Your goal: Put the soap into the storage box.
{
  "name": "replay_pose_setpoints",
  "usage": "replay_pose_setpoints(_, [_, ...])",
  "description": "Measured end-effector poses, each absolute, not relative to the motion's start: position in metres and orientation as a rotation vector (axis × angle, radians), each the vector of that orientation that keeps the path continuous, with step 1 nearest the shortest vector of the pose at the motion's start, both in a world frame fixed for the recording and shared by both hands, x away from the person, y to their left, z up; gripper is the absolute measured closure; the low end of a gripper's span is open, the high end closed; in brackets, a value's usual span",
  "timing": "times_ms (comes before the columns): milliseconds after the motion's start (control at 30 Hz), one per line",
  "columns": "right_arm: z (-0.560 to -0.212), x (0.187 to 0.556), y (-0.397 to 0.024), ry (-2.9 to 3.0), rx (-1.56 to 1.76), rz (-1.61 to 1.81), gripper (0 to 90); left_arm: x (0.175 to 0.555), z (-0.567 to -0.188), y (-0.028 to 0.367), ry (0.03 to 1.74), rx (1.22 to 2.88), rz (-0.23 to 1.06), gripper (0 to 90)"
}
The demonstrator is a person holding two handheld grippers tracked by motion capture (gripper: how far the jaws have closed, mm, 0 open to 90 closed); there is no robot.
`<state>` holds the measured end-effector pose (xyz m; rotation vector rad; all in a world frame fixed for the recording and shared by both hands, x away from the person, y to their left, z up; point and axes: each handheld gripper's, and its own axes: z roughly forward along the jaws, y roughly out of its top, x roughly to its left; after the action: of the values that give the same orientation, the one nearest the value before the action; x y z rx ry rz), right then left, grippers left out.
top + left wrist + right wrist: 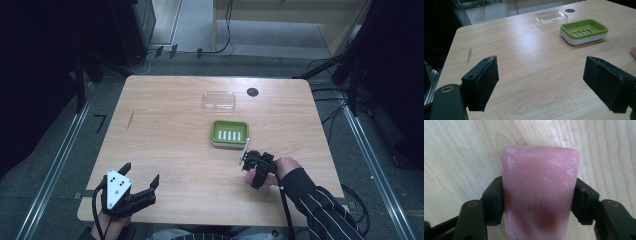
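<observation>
Pink soap bar (539,192) sits clamped in the right hand-held gripper (537,200).

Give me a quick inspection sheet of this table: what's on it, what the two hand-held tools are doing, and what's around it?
Surface: light wooden table, with a dark round hole near the far edge.
Job's things: pink rectangular soap bar; green slotted soap dish on a white base; clear plastic lid lying apart, beyond the dish.
Clutter: nothing seen.
Grippers: left tool open and empty, near the front edge; right tool shut on the soap bar, beside the dish.
Cables: one trails from each tool; more lie on the floor.
Surroundings: grey floor, metal rails, dark stands.
</observation>
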<state>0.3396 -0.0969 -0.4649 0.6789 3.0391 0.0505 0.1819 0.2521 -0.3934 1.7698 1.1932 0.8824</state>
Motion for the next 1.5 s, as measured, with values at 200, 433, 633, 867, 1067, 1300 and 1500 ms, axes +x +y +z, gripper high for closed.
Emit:
replay_pose_setpoints(200, [-0.465,0.34,-0.097,3.04,0.682,0.06,38.4,0.182,-0.393,0.252,1.196,1.768,0.883,13.4])
replay_pose_setpoints(433, [-0.464,0.34,-0.097,3.027,0.688,0.046,38.5,0.182,-0.393,0.252,1.194,1.766,0.883,13.4])
replay_pose_setpoints(633, [-0.463,0.34,-0.098,3.013,0.695,0.038,38.6,0.182,-0.393,0.252,1.193,1.768,0.884,13.4])
replay_pose_setpoints(867, [-0.458,0.342,-0.1,3.002,0.708,0.041,38.6,0.182,-0.394,0.252,1.193,1.769,0.884,13.4])
replay_pose_setpoints(1067, [-0.455,0.344,-0.102,2.997,0.712,0.033,38.6,0.182,-0.393,0.252,1.193,1.77,0.884,13.4])
replay_pose_setpoints(1300, [-0.45,0.348,-0.101,2.987,0.708,0.049,38.6,0.181,-0.394,0.253,1.197,1.766,0.886,13.4])
replay_pose_setpoints(1500, [-0.447,0.352,-0.096,2.979,0.703,0.041,38.6,0.179,-0.394,0.255,1.203,1.764,0.89,13.4])
